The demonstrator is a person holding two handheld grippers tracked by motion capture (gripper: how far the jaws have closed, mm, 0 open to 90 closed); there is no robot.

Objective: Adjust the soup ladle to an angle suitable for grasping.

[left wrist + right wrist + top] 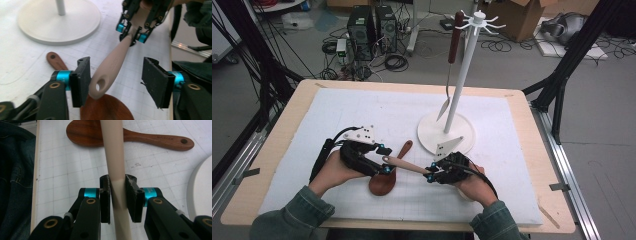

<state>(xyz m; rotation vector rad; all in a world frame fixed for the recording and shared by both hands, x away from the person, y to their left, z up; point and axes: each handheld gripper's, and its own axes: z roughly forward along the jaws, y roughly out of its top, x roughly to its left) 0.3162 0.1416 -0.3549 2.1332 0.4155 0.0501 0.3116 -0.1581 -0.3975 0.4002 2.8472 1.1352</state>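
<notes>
Right gripper view: right gripper clenches the beige utensil; left gripper stands released around its looped end. Grip looks thin, maybe; it could sag onto the wooden spoon.

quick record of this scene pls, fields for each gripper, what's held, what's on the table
left gripper: jaws open, either side of the handle's holed end, right pad clear of it
right gripper: jaws shut on the beige utensil
beige utensil: handle spans between the two grippers, above the mat
wooden spoon: lying flat on the mat, under the beige utensil
white rack: upright on a round base at the mat's far right
hanging utensil: brown handle, hung from a rack hook
white mat: covers most of the wooden table
</notes>
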